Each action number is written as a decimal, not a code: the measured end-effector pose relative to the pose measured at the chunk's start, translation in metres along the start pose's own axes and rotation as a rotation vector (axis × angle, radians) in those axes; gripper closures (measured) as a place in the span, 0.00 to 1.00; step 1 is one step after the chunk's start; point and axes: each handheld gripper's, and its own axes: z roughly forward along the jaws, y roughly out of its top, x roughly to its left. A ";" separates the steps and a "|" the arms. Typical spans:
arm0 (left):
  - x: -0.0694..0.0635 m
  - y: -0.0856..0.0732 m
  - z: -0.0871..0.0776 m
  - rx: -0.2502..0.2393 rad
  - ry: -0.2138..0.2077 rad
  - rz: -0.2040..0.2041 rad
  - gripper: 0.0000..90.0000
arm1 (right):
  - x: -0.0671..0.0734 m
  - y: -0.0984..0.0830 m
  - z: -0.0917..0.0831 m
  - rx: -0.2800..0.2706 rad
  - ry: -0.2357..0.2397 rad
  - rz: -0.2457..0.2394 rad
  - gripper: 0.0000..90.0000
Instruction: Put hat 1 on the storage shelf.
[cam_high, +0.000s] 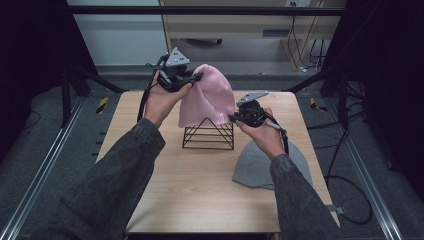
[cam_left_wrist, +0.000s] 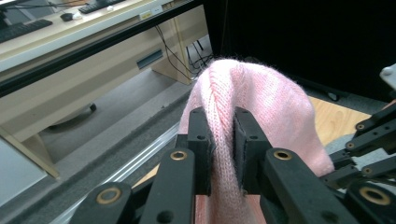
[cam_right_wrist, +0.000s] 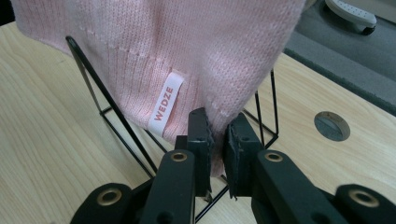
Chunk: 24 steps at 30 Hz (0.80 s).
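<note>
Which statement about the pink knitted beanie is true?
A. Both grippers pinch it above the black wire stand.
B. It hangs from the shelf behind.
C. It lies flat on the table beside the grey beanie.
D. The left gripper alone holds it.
A: the left gripper is shut on the pink knitted beanie near its top, the right gripper is shut on its lower edge, and the black wire stand sits beneath it.

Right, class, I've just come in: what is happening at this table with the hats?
A person holds a gripper in each hand and handles a pink knitted hat over a black wire stand. The left gripper pinches the hat near its top; the right gripper pinches its lower edge, jaws shut on the knit. A grey hat lies flat on the wooden table, untouched.
</note>
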 end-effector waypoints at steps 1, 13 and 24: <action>-0.002 0.000 -0.001 0.003 -0.001 0.005 0.87 | 0.000 -0.001 0.000 0.004 0.001 0.007 0.91; -0.011 -0.009 -0.002 0.004 -0.013 -0.001 0.87 | 0.000 -0.005 0.002 0.043 -0.017 0.017 0.70; -0.019 -0.027 0.002 0.024 -0.032 0.003 0.87 | 0.001 -0.016 -0.001 0.055 -0.070 0.031 0.54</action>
